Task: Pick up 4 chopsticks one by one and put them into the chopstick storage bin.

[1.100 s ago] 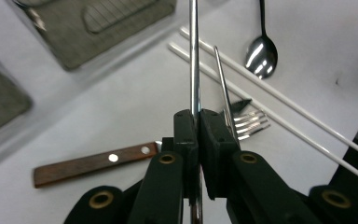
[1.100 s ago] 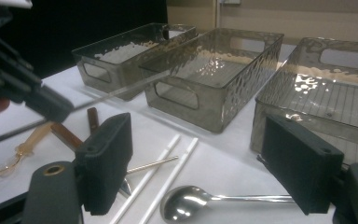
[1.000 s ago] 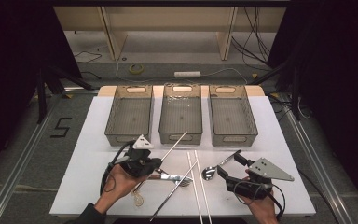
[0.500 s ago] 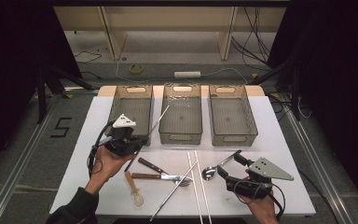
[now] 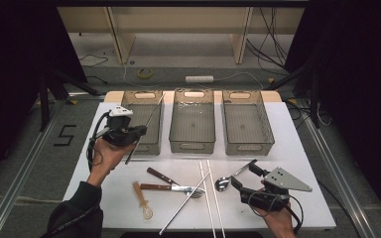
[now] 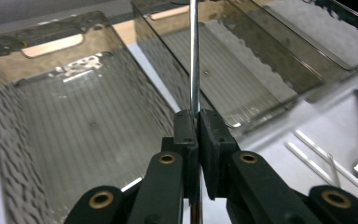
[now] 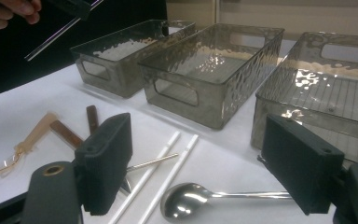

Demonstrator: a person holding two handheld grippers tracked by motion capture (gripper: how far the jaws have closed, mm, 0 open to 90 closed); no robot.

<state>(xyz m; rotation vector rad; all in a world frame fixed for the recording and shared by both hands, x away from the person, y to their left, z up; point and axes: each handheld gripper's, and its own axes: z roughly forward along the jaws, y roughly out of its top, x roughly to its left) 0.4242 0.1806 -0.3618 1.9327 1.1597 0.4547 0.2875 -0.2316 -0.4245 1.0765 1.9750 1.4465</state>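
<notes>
Clamping a thin metal chopstick (image 5: pixel 145 125) between its pressed-together jaws, the left gripper (image 5: pixel 138 132) hangs in the left middle of the high view, over the near end of the leftmost tray (image 5: pixel 127 113). In the left gripper view the rod (image 6: pixel 195 51) runs straight up from the jaws to the top edge of the frame, crossing the wall between two trays.

The right gripper (image 5: pixel 244 177) sits in the lower right of the high view, its jaws standing well apart with nothing between them, held just above the white table (image 5: pixel 297 148). In the right gripper view a steel spoon (image 7: pixel 200 200) lies between the two black pads at the bottom centre.

Outward from there, at the lower centre of the high view, lie two white chopsticks (image 5: pixel 209 193), a second metal chopstick (image 5: pixel 181 206), a brown-handled fork (image 5: pixel 166 188), a brown-handled knife (image 5: pixel 159 175) and an amber plastic spoon (image 5: pixel 143 202). Three smoky trays stand in a row across the upper centre.
</notes>
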